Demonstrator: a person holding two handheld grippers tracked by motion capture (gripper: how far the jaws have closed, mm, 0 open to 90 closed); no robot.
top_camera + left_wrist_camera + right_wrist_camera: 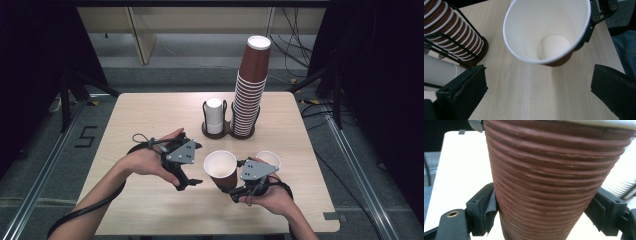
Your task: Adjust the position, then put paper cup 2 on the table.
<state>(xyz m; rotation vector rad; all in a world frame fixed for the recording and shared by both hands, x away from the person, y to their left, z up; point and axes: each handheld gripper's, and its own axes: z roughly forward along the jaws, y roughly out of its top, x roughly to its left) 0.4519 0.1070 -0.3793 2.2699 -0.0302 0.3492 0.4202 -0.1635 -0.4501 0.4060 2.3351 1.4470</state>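
Brown ribbed paper forms the outer wall of the white-lined cup (220,168) that is clamped low on its body between the jaws of the right gripper (234,190), tilted with its mouth towards the left gripper (192,182). The cup is held over the near middle of the pale wooden table (150,210), just beside a second white-lined paper cup (268,159) standing at its right. The left gripper's jaws are spread wide and nothing is held between them; the tilted cup's rim is seen just ahead of them. For a clean handover or placing, the grip is best kept firm but gentle, since thin paper would probably crush. Farther back, a tall stack of brown paper cups (249,95) and a short white cup stack (214,115) are kept in a black wire holder (226,131), well apart.
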